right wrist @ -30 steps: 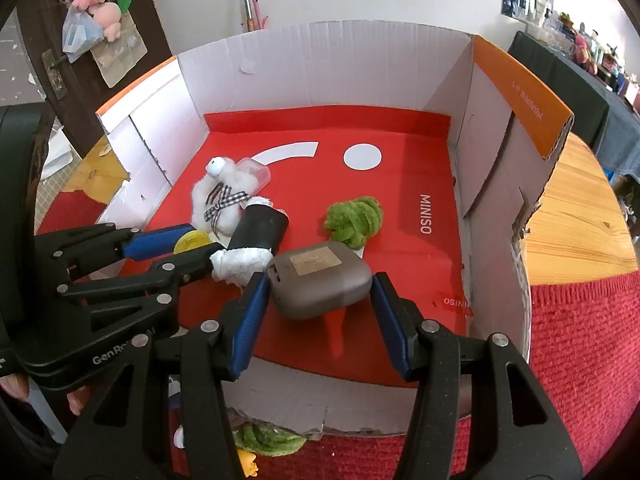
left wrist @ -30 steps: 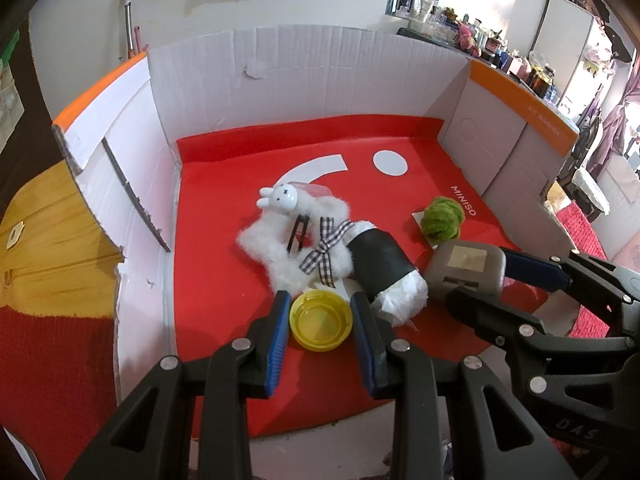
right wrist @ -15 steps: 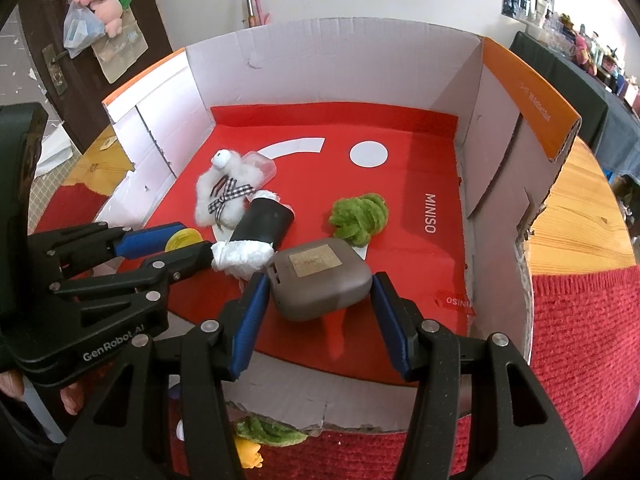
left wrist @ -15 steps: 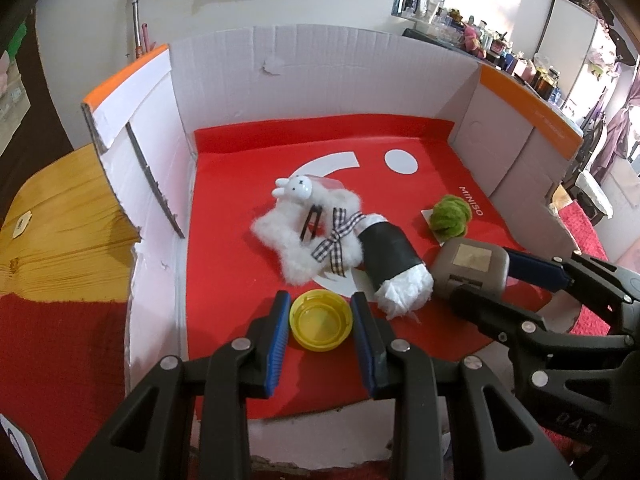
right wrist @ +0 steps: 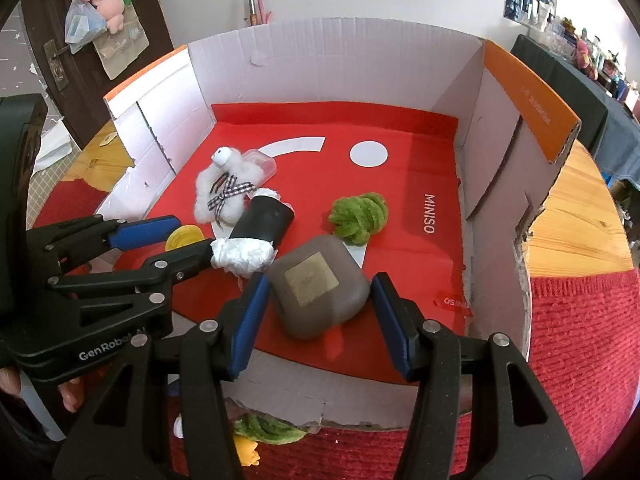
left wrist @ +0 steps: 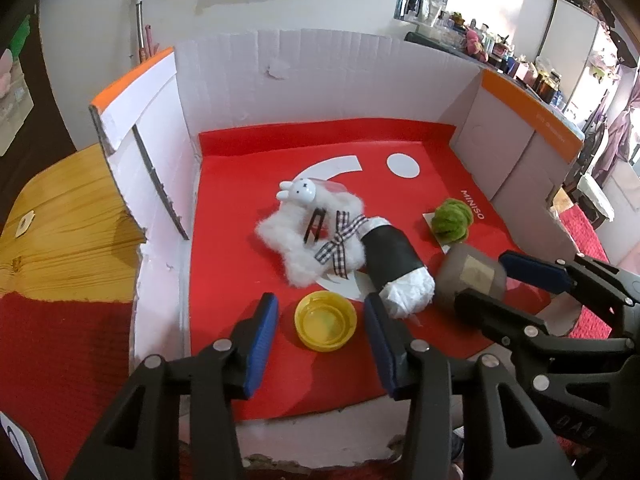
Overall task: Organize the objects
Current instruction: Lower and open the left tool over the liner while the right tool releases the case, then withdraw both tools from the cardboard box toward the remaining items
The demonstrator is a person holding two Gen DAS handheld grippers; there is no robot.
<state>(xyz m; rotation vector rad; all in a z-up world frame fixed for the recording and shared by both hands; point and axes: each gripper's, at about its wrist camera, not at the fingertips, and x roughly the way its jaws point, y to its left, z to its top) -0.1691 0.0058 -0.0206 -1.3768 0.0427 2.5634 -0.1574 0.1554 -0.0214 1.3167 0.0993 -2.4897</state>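
Observation:
A yellow lid [left wrist: 325, 326] lies on the red floor of the cardboard box [left wrist: 320, 84], between the open fingers of my left gripper [left wrist: 320, 332], with gaps on both sides. A grey-brown pouch [right wrist: 318, 292] lies near the box's front edge between the open fingers of my right gripper [right wrist: 316, 316]. Behind them lie a white fluffy toy with a checked bow [left wrist: 316, 228], a black roll with white paper [left wrist: 394, 266] and a green woolly ball [right wrist: 358, 214]. The lid also shows in the right wrist view [right wrist: 185, 237].
The box has white walls with orange-edged flaps [right wrist: 528, 96] and a torn low front wall [right wrist: 352, 400]. It stands on a wooden table [left wrist: 60, 232] with a red cloth [right wrist: 580, 340]. A green and yellow object [right wrist: 260, 436] lies outside the front wall.
Both grippers have drawn back slightly from the box and their jaws have opened wider. The yellow lid and the pouch now lie free on the red floor.

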